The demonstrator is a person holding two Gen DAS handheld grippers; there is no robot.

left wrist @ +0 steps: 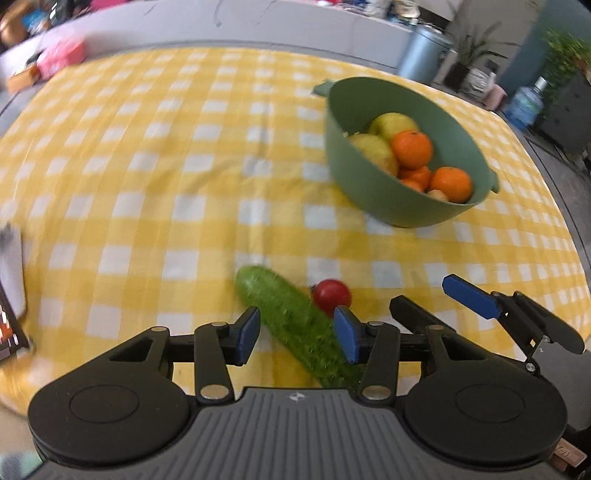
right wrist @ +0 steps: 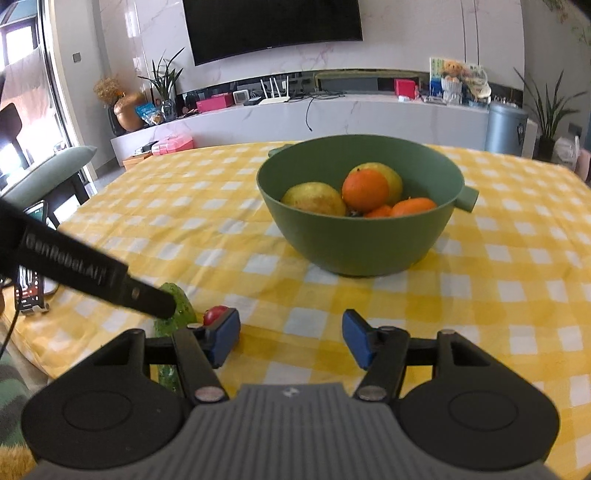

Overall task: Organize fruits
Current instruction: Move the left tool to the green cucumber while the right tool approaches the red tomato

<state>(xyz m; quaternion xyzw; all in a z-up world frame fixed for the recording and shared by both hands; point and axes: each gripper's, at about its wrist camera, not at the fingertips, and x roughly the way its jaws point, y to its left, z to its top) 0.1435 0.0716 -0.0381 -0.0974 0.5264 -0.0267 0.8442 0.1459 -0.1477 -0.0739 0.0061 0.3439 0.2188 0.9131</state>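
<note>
Covering table, yellow checked cloth [right wrist: 498, 258]; television [right wrist: 273, 26] behind.

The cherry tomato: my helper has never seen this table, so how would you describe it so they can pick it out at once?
Start at the yellow checked tablecloth and the green bowl of oranges and yellow fruit. Come toward the near edge, where a cucumber lies on the cloth. The cherry tomato sits right beside it: small, round and red, the only red item on the cloth.
</note>
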